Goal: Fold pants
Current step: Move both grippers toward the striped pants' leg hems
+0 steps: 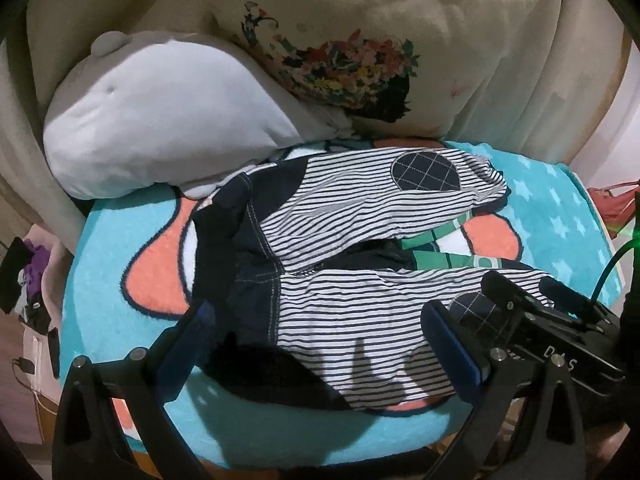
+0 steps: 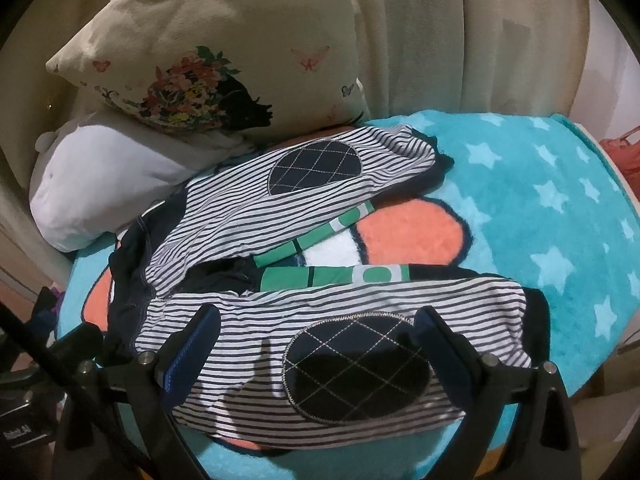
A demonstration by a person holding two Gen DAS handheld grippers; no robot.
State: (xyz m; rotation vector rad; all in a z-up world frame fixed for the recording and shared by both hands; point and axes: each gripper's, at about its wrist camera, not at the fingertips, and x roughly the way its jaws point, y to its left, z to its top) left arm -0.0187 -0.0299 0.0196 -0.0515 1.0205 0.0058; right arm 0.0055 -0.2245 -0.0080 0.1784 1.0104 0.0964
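Two sets of tongs hang over the near trouser leg, both spread wide and holding nothing. The left tongs [image 1: 316,344] straddle the hip end of that leg, close to the dark navy waistband; the right tongs [image 2: 316,344] straddle its quilted navy knee patch [image 2: 356,364], nearer the cuff. Whether any fingertip touches the cloth I cannot tell.

Beneath them the striped pants [image 1: 360,240] lie spread on a turquoise star blanket [image 2: 540,208], waist to the left, cuffs to the right, the two legs splayed apart with the blanket's orange and green figure showing between them. By that lie, no fold has been made yet: bringing one leg over the other and then doubling the length both look left to do.

Counted: one pair of pants, two legs, two oval knee patches, one on each leg. Behind the blanket are two cushions, a flowered pillow [image 2: 224,80] and a plain white one [image 1: 168,128] just beside the waistband.
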